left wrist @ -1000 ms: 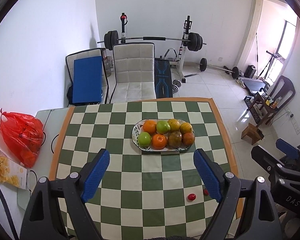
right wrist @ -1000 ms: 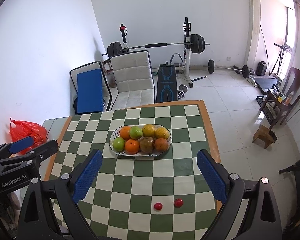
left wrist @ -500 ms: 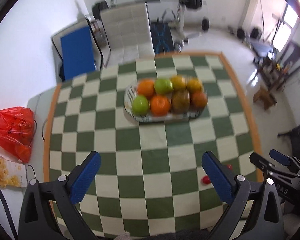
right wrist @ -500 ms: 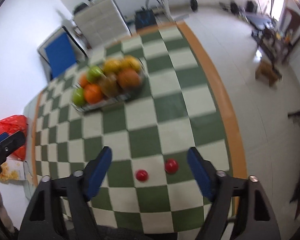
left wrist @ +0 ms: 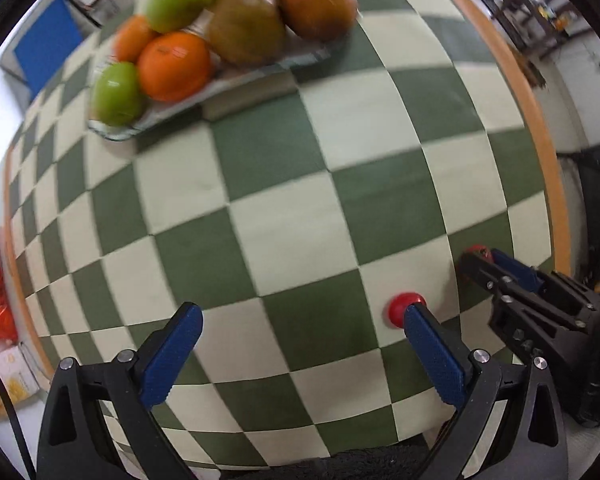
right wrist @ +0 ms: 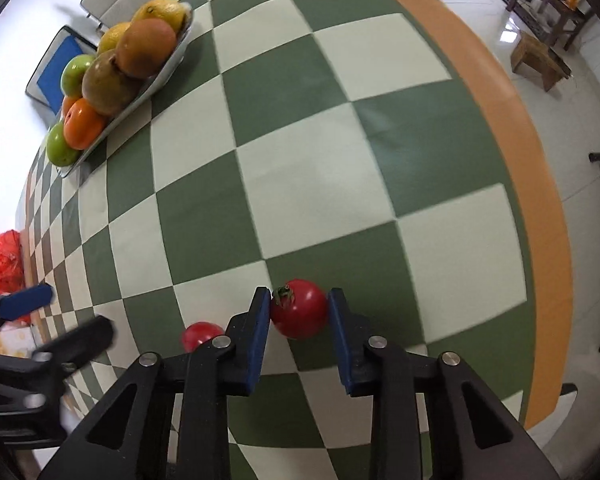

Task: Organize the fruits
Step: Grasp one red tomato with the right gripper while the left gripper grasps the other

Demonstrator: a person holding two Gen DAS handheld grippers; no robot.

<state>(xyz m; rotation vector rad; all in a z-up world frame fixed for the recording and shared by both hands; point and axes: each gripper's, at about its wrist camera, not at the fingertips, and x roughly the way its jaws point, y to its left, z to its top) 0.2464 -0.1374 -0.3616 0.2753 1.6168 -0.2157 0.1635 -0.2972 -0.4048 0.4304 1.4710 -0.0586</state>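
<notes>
While the right gripper (right wrist: 299,314) sits low over the green-and-cream checked table (right wrist: 320,168), its two blue pads bracket a small red tomato (right wrist: 299,309) with a green stem. The left pad touches the tomato's side. The right pad is at its other side, but whether it touches cannot be told, so a firm grip is not certain. The tomato rests on the table near the orange edge band (right wrist: 512,128), on the side closest to the camera.

A second red tomato (right wrist: 198,335) lies on the table just beside the first, on its left and partly hidden behind the right gripper's left finger. In the left wrist view this tomato (left wrist: 404,312) sits right at the tip of the left gripper's right-hand pad.

The left gripper (left wrist: 300,322) hovers over the table with its jaws spread wide and nothing between them.

A fruit plate (right wrist: 168,68) stands on the table well apart from the tomatoes, toward the far side. It carries green apples, oranges, a brownish fruit and yellow fruit piled together.

A red plastic bag (right wrist: 0,264) lies off the table's left edge.
</notes>
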